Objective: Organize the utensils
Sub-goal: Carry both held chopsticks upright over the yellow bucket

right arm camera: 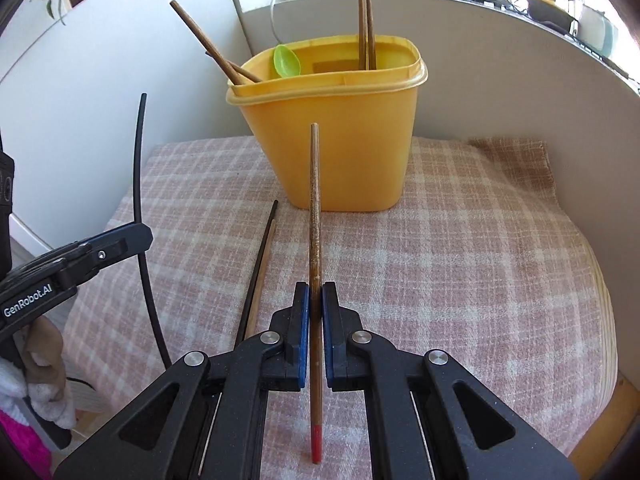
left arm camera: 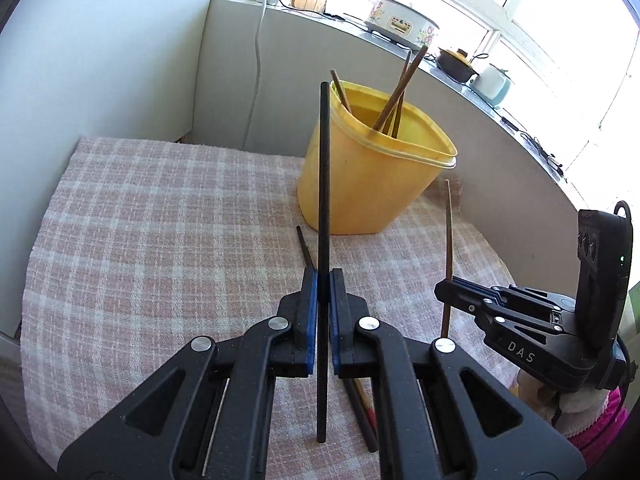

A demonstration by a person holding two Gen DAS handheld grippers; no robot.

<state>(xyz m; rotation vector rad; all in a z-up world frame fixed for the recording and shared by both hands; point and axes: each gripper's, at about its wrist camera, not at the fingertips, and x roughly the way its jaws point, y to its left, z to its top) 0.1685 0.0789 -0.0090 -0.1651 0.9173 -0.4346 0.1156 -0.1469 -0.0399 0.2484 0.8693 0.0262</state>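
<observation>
Bright daylight, blown-out window (left arm camera: 560, 20), fisheye-bent edges

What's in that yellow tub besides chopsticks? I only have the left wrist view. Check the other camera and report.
Observer: A green spoon stands in the tub, its bowl showing above the rim towards the left side.
Operator: Now describe the low end of the brown chopstick in the right-hand jaws.
Observer: Its low end is painted red and hangs below the jaws.
Operator: Report the far right corner of the cloth.
Observer: That corner lies rumpled, apart from the tub.
</observation>
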